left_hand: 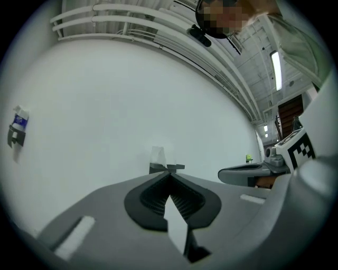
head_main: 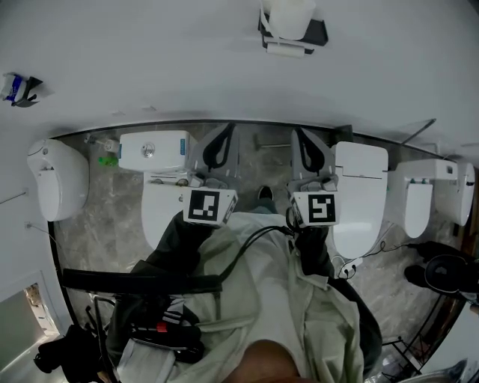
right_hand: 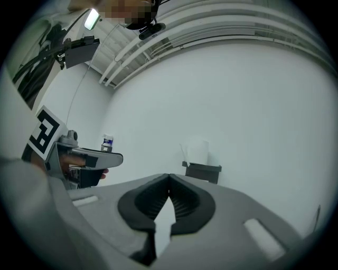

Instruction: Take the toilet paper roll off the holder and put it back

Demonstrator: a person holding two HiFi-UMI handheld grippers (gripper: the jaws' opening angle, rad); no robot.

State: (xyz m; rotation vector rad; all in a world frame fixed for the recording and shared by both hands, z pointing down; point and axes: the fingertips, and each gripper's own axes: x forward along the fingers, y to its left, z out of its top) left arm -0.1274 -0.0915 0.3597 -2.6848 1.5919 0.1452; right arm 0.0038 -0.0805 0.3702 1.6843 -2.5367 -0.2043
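On the wall [head_main: 150, 60], found toilet paper roll [head_main: 288, 16] seated on holder [head_main: 317, 33], with left gripper [left_hand: 169, 170] and right gripper [right_hand: 169, 175] clenched empty, levelled toward it, suiting approach or retreat.

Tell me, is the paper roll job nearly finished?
Can't tell whether it has started. The roll sits on its holder on the wall. Nothing is in hand: the left claw and right claw are shut, empty, away from it. If not begun, lifting it off and returning it both remain.

Pale green jacket [head_main: 273, 299], black cable [head_main: 251, 238]; grey left gripper [left_hand: 169, 171], right gripper [right_hand: 169, 178]; black-white marker cubes [head_main: 209, 206] [head_main: 320, 209].
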